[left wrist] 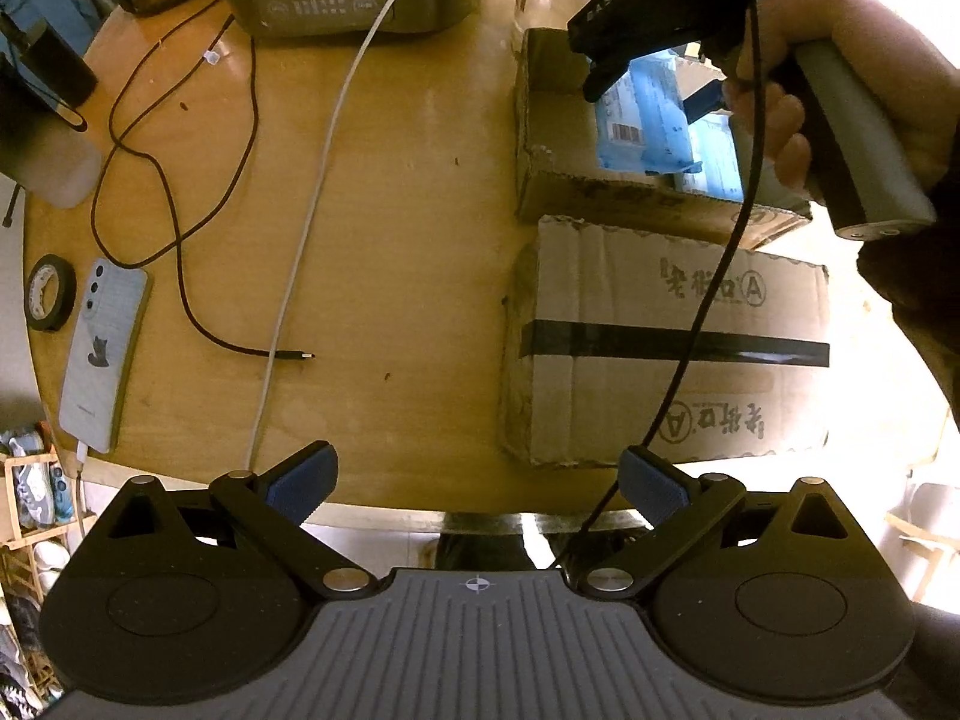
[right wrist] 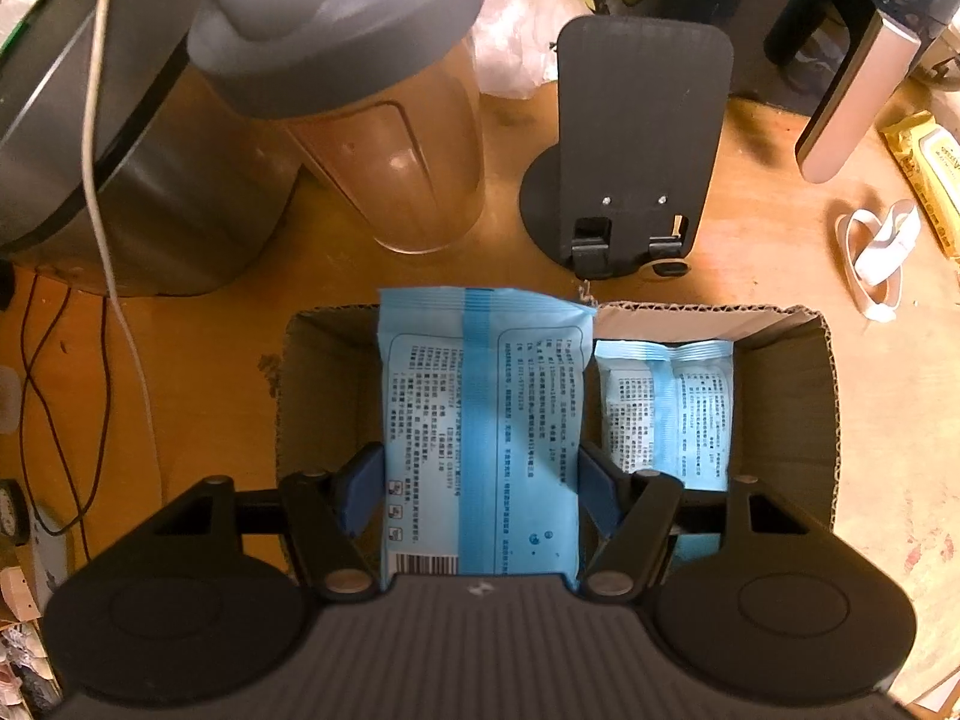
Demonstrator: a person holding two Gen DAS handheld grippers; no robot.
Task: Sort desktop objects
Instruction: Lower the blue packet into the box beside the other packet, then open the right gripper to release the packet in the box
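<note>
My right gripper [right wrist: 480, 492] is shut on a light blue printed packet [right wrist: 480, 396], with the pads pressing on its two long edges. It hangs over an open cardboard box [right wrist: 780, 324], where a second, smaller blue packet [right wrist: 666, 414] lies at the right. In the left wrist view the same right gripper [left wrist: 651, 96], held by a hand, is above that box [left wrist: 552, 138] with the packet [left wrist: 642, 120] in it. My left gripper [left wrist: 477, 480] is open and empty, pointing down over the table's near edge.
A closed taped carton [left wrist: 660, 348] lies next to the open box. A phone [left wrist: 105, 354], a tape roll [left wrist: 51, 294], a black cable [left wrist: 180, 240] and a white cable [left wrist: 324, 180] lie to the left. A grey-lidded jug [right wrist: 390, 150] and a black stand [right wrist: 630, 150] stand behind the box.
</note>
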